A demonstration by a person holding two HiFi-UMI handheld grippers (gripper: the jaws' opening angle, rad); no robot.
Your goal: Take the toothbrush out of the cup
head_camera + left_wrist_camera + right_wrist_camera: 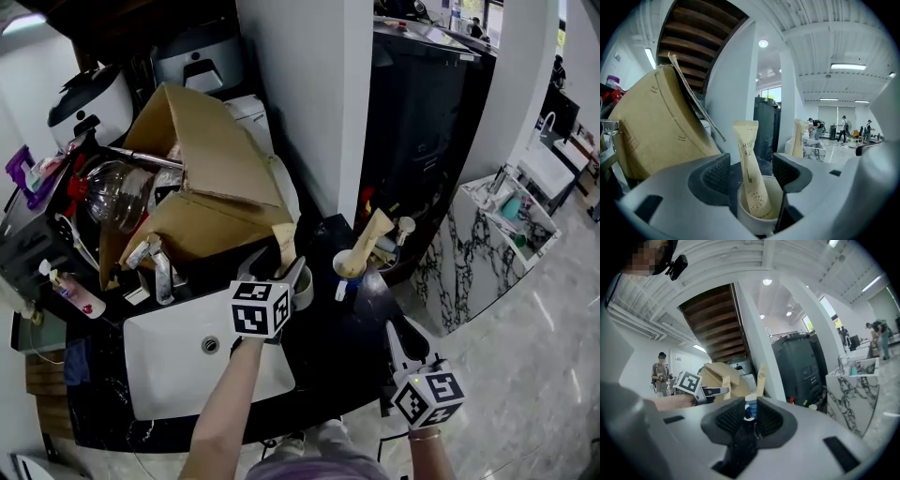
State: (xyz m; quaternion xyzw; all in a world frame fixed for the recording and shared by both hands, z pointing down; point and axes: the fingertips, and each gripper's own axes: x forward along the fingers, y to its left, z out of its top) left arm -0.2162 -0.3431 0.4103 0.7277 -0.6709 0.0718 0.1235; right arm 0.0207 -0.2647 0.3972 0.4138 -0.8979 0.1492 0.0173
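Left gripper [751, 171]: jaws stand wide apart, one on each side of the round white ceramic cup [757, 224]. A gap shows at the left pad, so the cup is not clamped.

The toothbrush in its cream paper wrapper [749, 164] stands in that cup, leaning slightly towards 11 o'clock, its top well above the rim.

In the head view the cup sits on the black speckled stone countertop [347, 352], at 1 o'clock from the left gripper's marker cube and just beside the white rectangular sink [169, 328].

A second white cup [349, 265] holding a second cream-wrapped toothbrush [375, 234] stands at 2 o'clock from the first.

Right gripper [749, 416]: jaws only narrowly apart, holding nothing. It sits at 5 o'clock from both cups, well apart from them
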